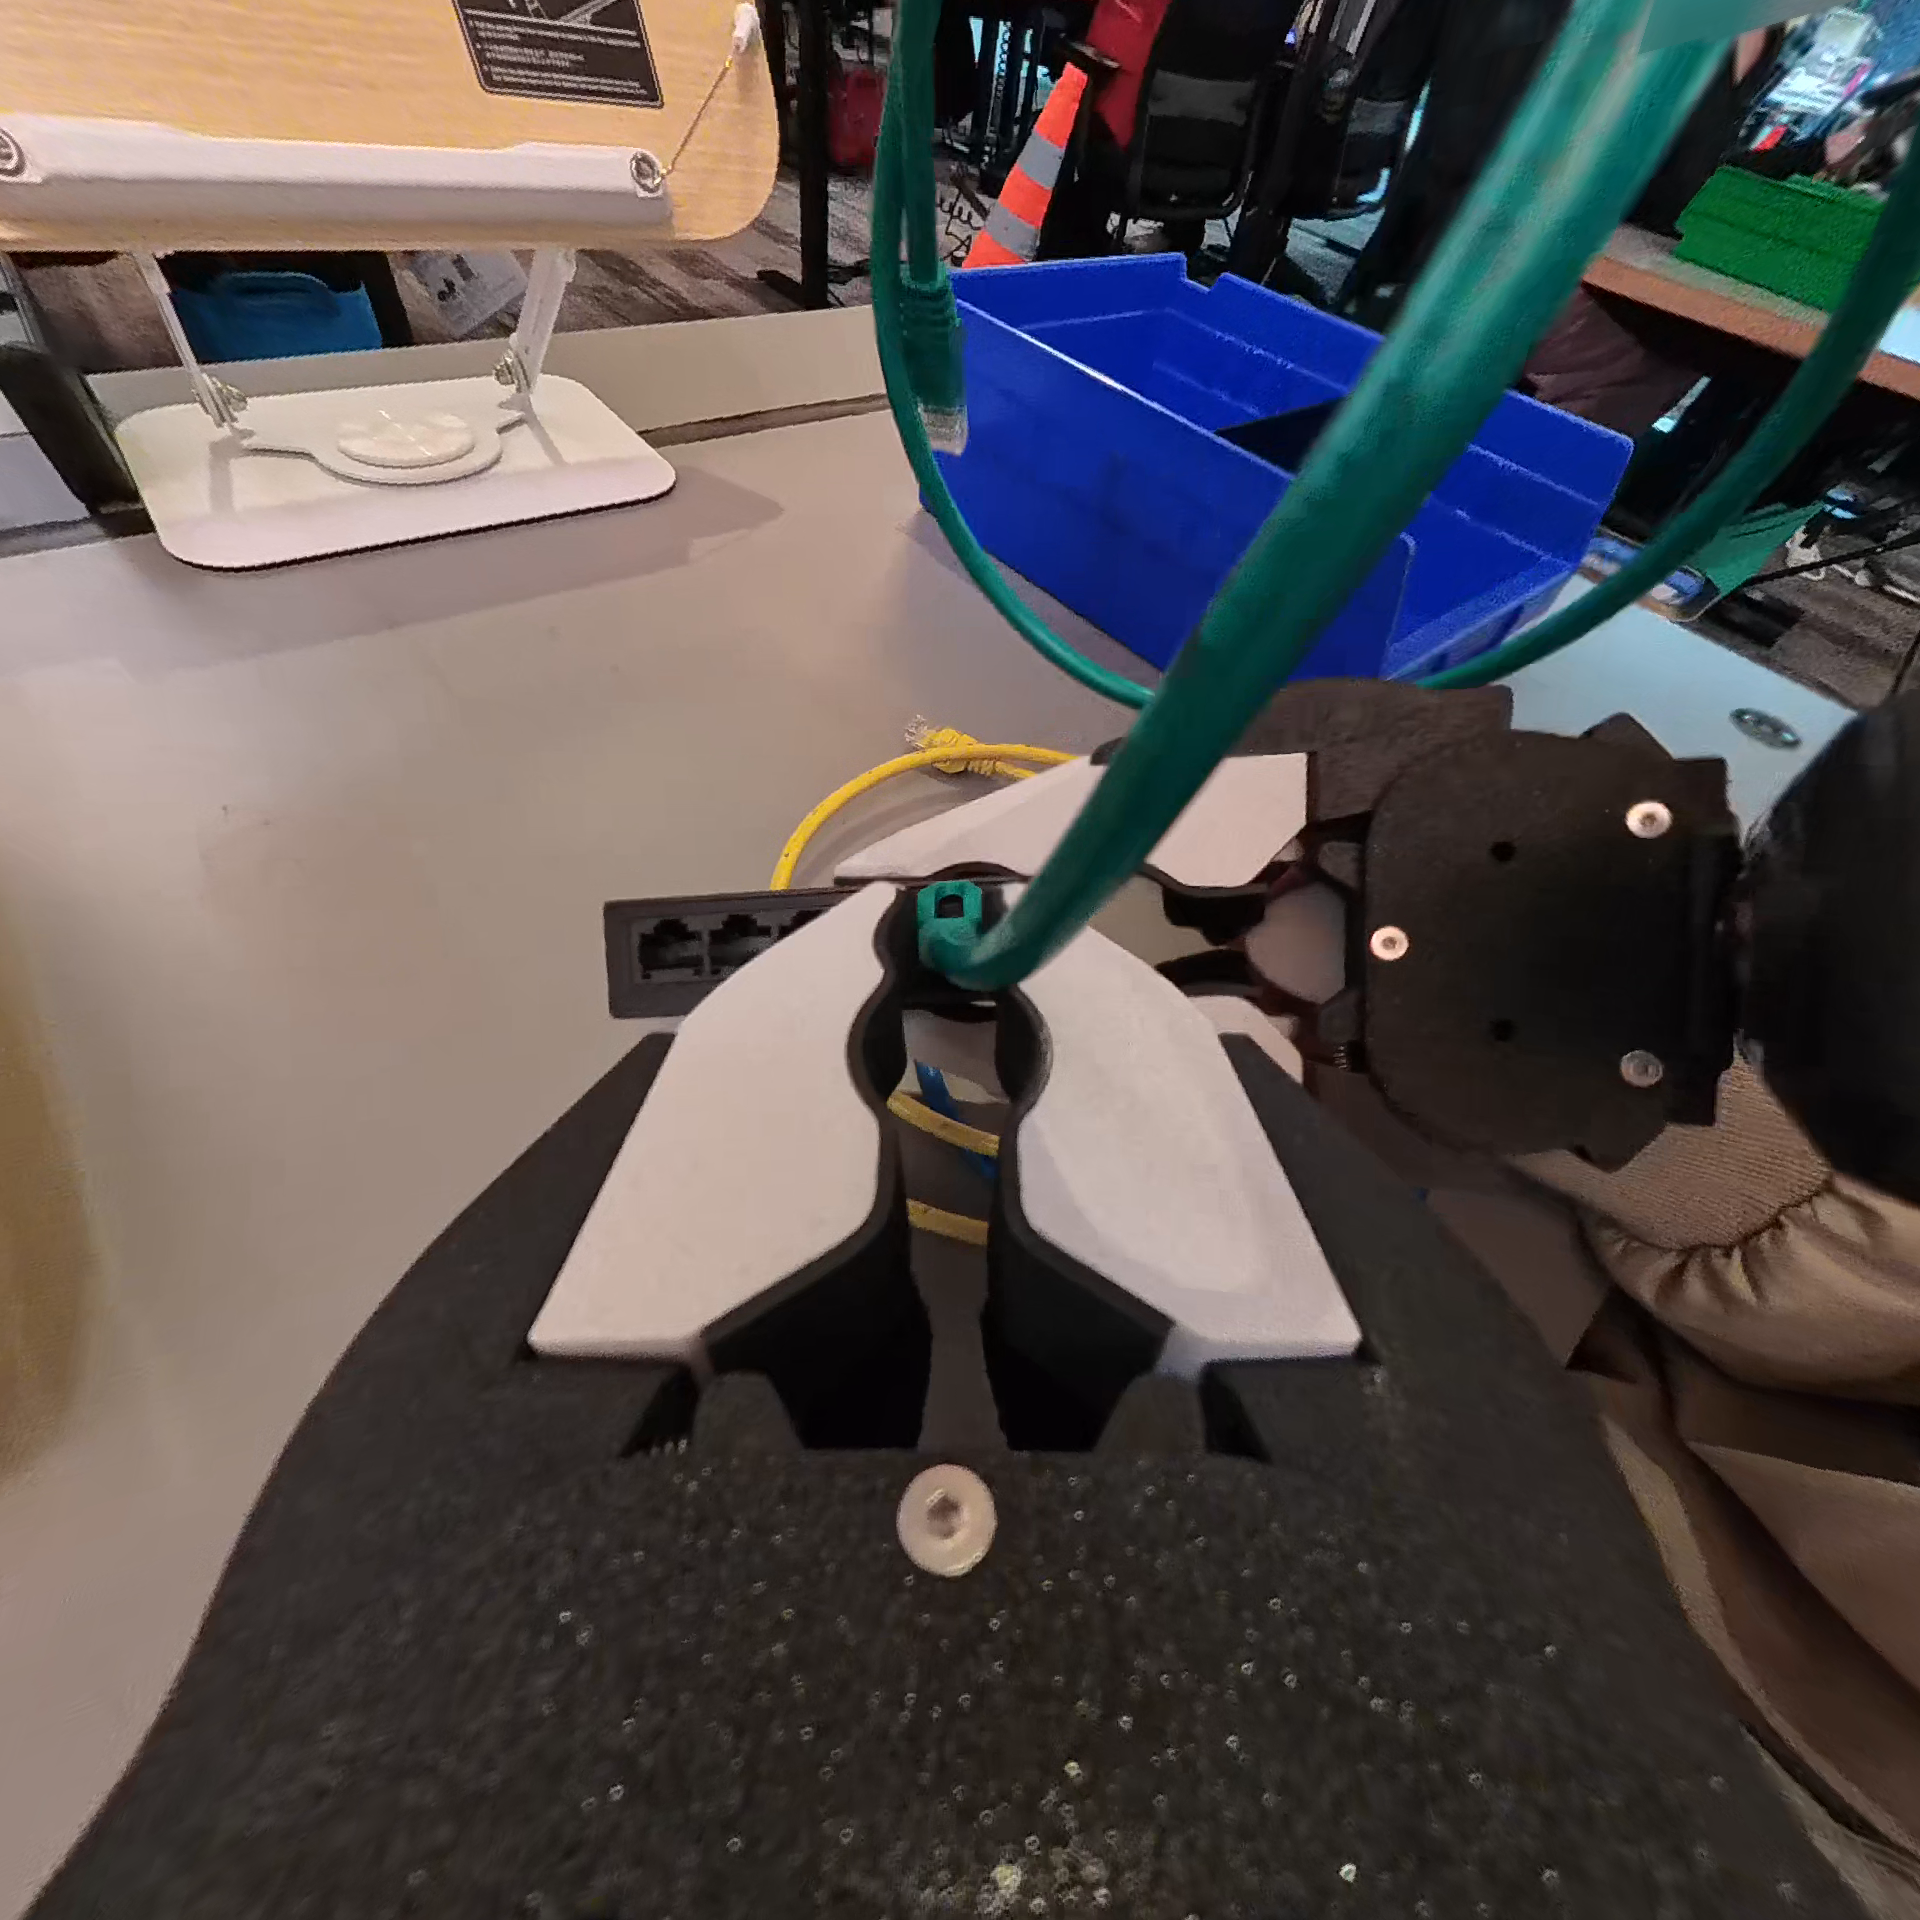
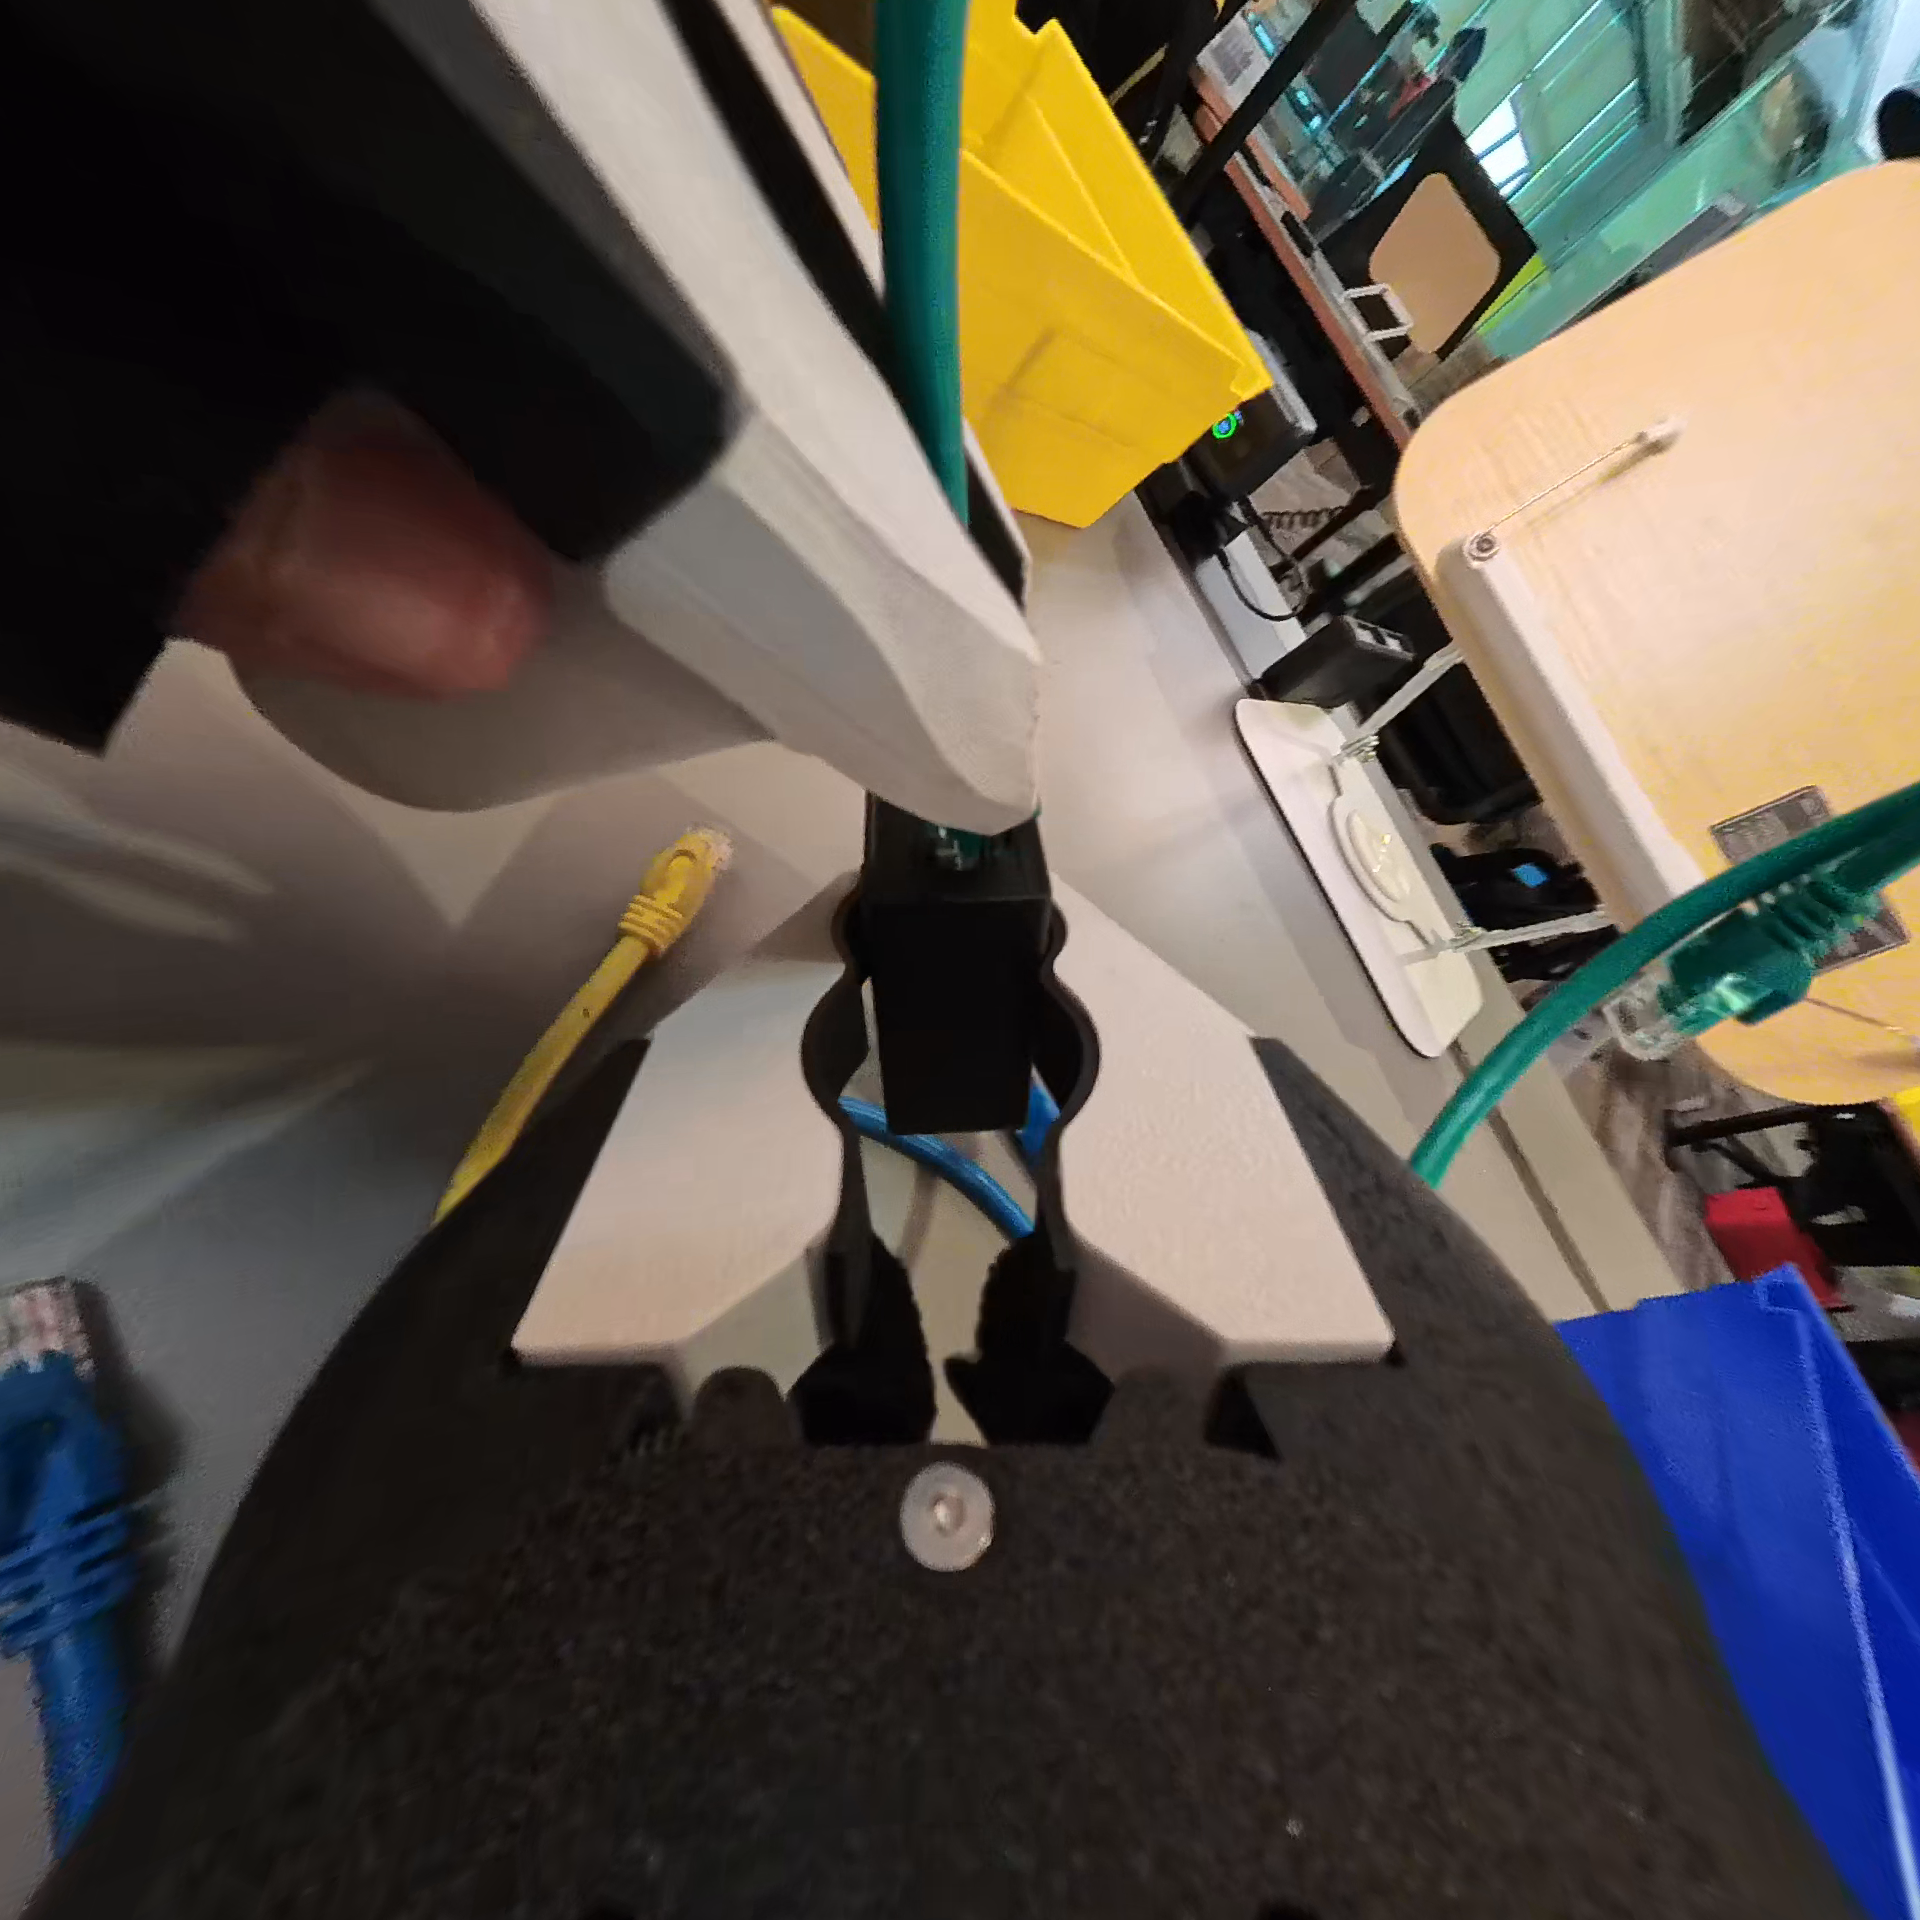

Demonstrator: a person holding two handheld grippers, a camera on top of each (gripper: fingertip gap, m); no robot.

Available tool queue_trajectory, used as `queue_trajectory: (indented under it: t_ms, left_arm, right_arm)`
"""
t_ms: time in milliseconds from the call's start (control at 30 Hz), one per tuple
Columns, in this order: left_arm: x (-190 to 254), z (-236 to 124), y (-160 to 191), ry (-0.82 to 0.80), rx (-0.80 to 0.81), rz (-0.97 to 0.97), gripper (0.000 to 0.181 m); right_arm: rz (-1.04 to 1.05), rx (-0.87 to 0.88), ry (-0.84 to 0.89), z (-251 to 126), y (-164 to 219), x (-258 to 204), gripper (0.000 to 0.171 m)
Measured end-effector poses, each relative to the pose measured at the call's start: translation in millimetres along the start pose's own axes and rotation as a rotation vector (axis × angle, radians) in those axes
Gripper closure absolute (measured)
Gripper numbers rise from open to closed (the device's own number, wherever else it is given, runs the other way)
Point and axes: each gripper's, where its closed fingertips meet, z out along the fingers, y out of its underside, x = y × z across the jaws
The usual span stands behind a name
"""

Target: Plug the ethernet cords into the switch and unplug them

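Left gripper [image 1: 948,940] is clamped on the green plug [image 1: 948,928] of the green cord [image 1: 1340,499], tips right at the front of the switch [image 1: 686,951]. From the right wrist view the plug sits at the switch face under the left gripper's white finger [image 2: 831,644] — can't tell if it is fully seated. The green cord loops up and away; its other plug [image 1: 935,364] hangs free above the table [image 1: 416,779], beside the blue bin [image 1: 1247,468].

Right gripper [image 2: 951,940] is closed around the black switch body [image 2: 951,1008], holding it from the end opposite the empty ports seen in the left wrist view. The switch rests on the table between the two grippers.

Yellow cord [image 2: 582,1029] lies loose on the table just beside the switch, plug end free. Blue cord [image 2: 57,1475] lies near the right gripper's base, plug free; a stretch of it runs under the switch.

Yellow bin [image 2: 1081,312] stands behind the switch. White stand [image 1: 395,468] with a wooden board [image 1: 343,83] sits at the table's far edge.
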Motion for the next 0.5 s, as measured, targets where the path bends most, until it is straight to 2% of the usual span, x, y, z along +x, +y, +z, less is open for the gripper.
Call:
queue_trajectory:
  t_ms: [300, 500]
  left_arm:
    - [5.4, 6.0, 3.4, 0.02, 0.006, 0.03, 0.168]
    - [8.4, 7.2, -3.4, 0.068, 0.032, 0.049, 0.168]
  right_arm:
    - [-0.057, -0.05, 0.022, -3.2, 6.4, 3.6, 0.146]
    - [0.039, 0.009, -0.051, -4.0, 4.5, 4.4, 0.145]
